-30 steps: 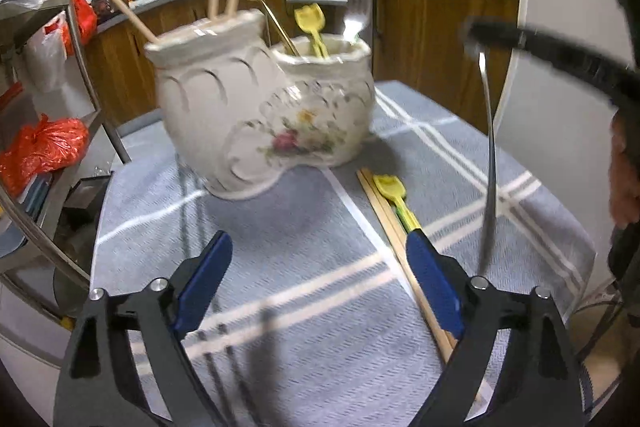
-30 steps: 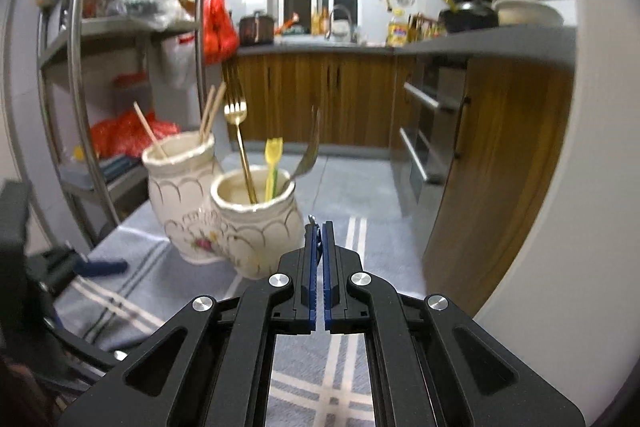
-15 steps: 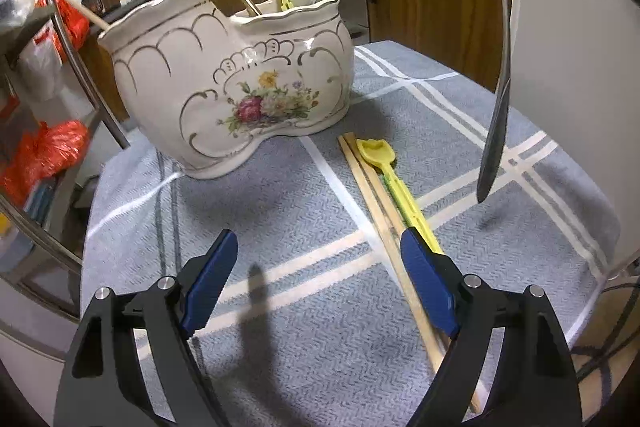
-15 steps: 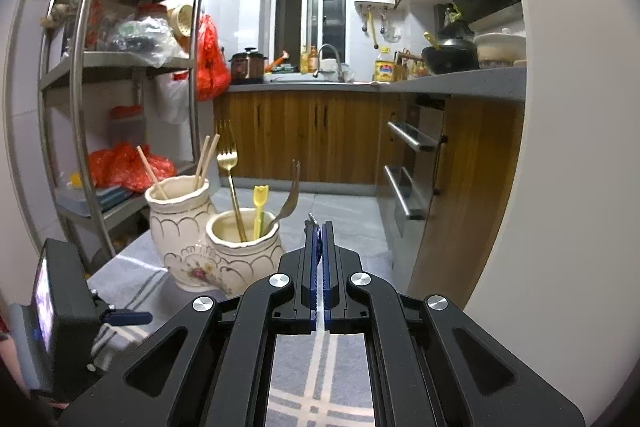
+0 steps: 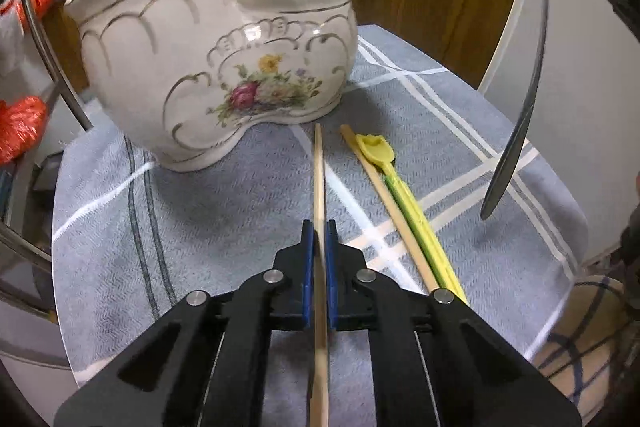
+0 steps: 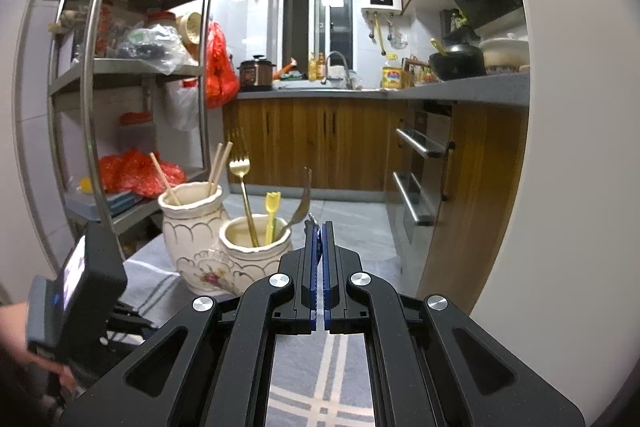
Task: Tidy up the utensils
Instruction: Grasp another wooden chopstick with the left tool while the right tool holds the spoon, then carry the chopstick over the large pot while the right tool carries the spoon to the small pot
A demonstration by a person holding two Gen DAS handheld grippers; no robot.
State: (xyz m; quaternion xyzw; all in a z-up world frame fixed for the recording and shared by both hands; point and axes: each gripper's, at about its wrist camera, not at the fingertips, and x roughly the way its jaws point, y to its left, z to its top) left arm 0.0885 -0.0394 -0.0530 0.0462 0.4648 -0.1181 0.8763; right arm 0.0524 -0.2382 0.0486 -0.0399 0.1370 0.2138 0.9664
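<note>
On the cloth-covered surface [image 5: 200,211], one chopstick [image 5: 384,195] and a yellow spoon [image 5: 404,195] remain; several utensils already stand in the ceramic holder [image 5: 208,75]. Left hand-held gripper [image 5: 319,247] pinches another chopstick [image 5: 318,179], pointing lengthwise toward the holder. Right hand-held gripper [image 6: 319,239] pinches a hanging knife [image 5: 516,147].

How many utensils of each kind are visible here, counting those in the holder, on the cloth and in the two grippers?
Chopsticks: 5
Yellow tulip picks: 2
Forks: 2
Metal utensil, kind unclear: 1
Total: 10
</note>
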